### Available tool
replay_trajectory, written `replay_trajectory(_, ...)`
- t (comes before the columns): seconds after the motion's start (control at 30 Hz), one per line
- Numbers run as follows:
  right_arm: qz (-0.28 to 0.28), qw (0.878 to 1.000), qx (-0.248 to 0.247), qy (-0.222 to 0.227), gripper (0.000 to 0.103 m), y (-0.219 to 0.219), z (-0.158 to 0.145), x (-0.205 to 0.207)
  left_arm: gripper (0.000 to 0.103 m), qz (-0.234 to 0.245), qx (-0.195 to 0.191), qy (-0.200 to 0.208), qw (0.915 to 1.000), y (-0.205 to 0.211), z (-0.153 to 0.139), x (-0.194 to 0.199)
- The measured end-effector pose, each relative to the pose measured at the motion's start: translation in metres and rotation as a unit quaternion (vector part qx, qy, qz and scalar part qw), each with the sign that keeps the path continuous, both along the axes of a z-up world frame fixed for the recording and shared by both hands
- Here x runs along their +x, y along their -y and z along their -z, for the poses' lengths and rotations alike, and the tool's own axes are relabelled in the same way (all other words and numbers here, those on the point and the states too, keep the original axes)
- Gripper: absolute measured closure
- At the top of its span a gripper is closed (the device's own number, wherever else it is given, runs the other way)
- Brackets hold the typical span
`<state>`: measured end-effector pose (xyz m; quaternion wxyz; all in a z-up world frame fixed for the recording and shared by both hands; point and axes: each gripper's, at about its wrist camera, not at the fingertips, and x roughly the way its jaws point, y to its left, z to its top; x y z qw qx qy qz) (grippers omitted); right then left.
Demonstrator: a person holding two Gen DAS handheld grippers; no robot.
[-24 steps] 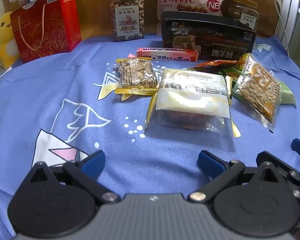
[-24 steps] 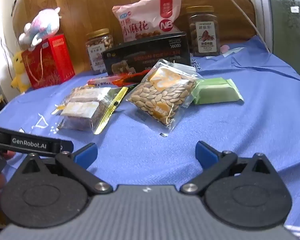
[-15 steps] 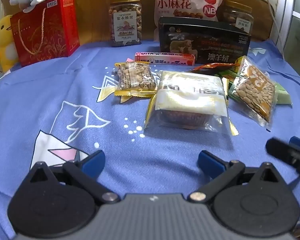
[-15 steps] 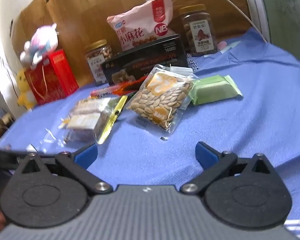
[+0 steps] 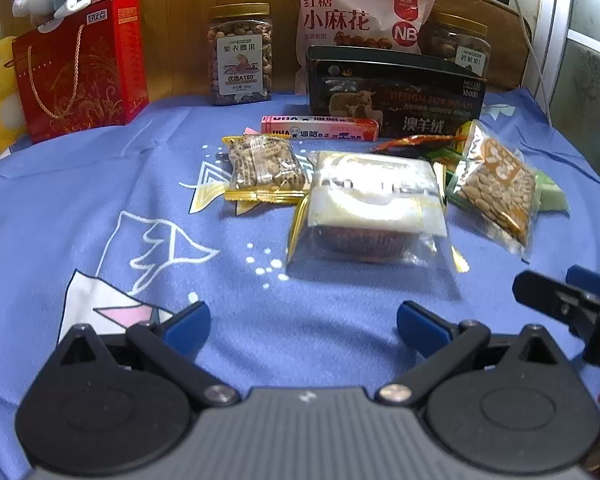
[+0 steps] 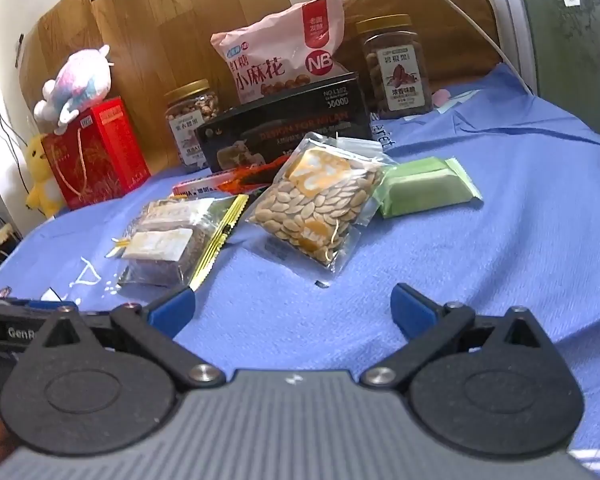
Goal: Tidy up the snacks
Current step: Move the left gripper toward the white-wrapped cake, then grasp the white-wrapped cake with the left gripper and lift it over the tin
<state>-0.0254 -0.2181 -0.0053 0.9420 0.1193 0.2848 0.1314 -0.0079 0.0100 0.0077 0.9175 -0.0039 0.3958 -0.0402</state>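
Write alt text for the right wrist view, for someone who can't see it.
Open jaws of the right gripper hover empty over a blue cloth, facing a clear seed bag, a green packet and a wrapped cake. Behind stand a black box, jars and a red gift box.

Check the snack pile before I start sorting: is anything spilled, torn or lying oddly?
Nothing looks spilled or torn. The seed packet lies tilted, propped over the green packet and the red wrapper, and the cake pack overlaps its neighbours. Both claws are open and empty.
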Motion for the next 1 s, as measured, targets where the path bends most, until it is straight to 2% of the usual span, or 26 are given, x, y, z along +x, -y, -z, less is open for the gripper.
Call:
replay_trajectory(0.17,0.013,1.0,-0.007,0.017,0.0,-0.001,-0.008,-0.003,0.0,-0.004,0.005,0.025,0.9997,-0.006,-0.009,0.007)
replay_trajectory(0.57,0.011,0.999,-0.031,0.042,0.0,-0.01,-0.017,0.001,0.0,-0.005,0.005,0.046,0.9989,-0.023,-0.014,0.028)
replay_trajectory(0.67,-0.005,0.998,-0.035,0.047,0.001,-0.014,-0.018,0.003,0.0,-0.005,-0.014,0.06,0.9981,-0.036,-0.017,0.029)
replay_trajectory(0.8,-0.038,0.998,-0.037,0.046,0.018,-0.024,-0.019,0.008,0.0,0.015,-0.047,0.091,0.9946,-0.055,-0.029,0.03)
replay_trajectory(0.87,-0.056,0.997,-0.037,0.043,0.028,-0.029,-0.02,0.012,0.001,0.04,-0.074,0.103,0.9911,-0.063,-0.036,0.03)
replay_trajectory(1.0,-0.089,0.995,-0.034,0.039,0.031,-0.039,-0.022,0.021,0.007,0.108,-0.137,0.099,0.9796,-0.068,-0.042,0.036)
